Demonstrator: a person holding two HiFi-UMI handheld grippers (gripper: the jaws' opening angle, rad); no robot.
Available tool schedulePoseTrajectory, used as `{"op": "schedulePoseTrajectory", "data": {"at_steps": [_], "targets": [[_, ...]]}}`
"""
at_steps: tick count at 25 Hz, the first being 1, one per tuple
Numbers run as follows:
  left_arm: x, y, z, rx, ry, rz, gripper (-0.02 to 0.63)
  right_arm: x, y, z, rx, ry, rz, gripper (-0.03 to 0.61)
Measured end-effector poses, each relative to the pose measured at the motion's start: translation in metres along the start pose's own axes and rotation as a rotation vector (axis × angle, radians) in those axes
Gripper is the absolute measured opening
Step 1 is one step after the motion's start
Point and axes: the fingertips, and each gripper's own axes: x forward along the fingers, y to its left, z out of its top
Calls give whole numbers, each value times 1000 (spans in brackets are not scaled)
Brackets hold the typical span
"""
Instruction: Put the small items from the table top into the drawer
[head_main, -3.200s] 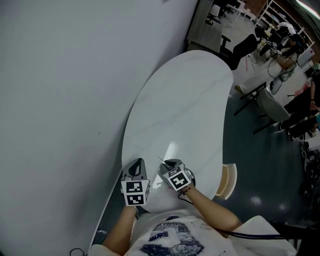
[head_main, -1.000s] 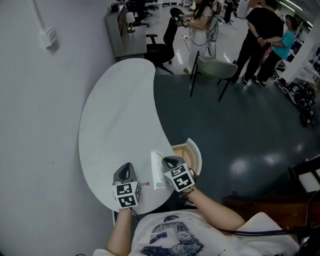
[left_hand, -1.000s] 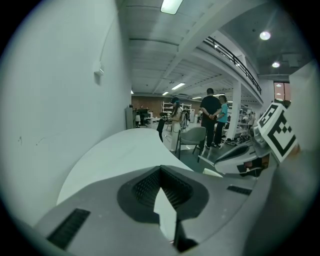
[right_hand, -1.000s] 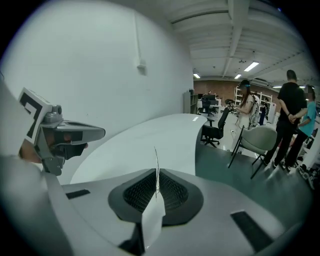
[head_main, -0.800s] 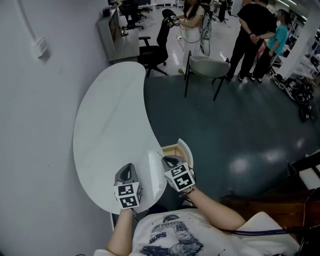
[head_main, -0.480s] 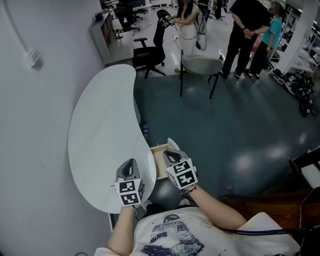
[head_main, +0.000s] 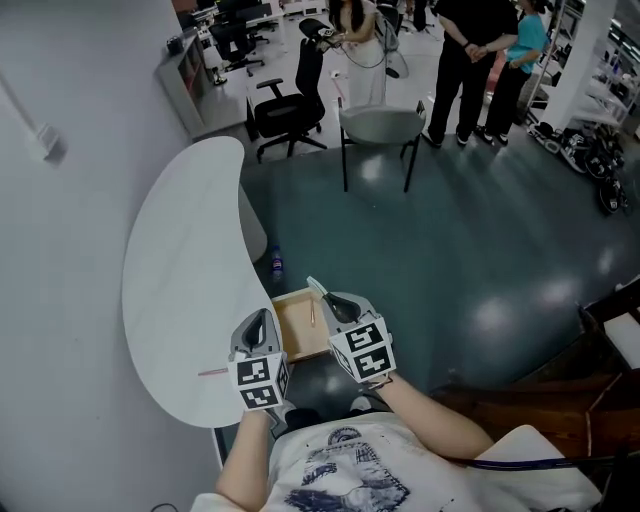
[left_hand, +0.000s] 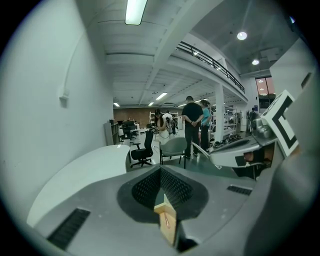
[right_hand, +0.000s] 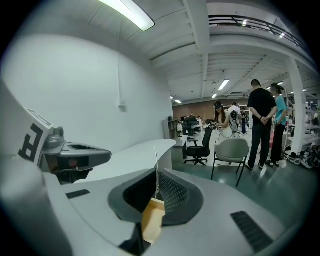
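White table (head_main: 175, 285), curved like a bean, is on the left in the head view. A wooden drawer (head_main: 293, 338) stands pulled out at its right edge, near the person. Inside the drawer lies 1 small pink thing (head_main: 311, 314). A pink stick (head_main: 212, 372) lies on the table top, left of the left gripper (head_main: 262, 318).

Left gripper: jaws are together, w/ nothing between them. It is above the table edge, just beside the drawer's left side. In the left gripper view the drawer bottom shows below the closed jaws.

Right gripper (head_main: 325, 297): jaws are narrow and clamp a thin white strip (head_main: 315, 286). In the right gripper view the strip (right_hand: 156, 165) stands upright, seen from the edge like a line. This gripper is above the right part of the drawer and the strip's tip is over the far right corner.

Further away on the dark floor (head_main: 480, 250) are a grey chair (head_main: 378, 125), a black office chair (head_main: 290, 95) and some people (head_main: 480, 50) standing.
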Motion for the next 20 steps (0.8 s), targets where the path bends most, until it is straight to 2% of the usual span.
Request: {"op": "schedulePoseTrajectory", "data": {"at_steps": [4, 8, 20], "targets": [[6, -20, 1, 3, 2, -14, 25, -10, -15, -3, 12, -2, -6, 38], [14, -21, 2, 4, 14, -25, 25, -5, -21, -5, 32, 11, -13, 38], [67, 30, -30, -16, 78, -92, 25, 71, -4, -25, 67, 84, -41, 38]]}}
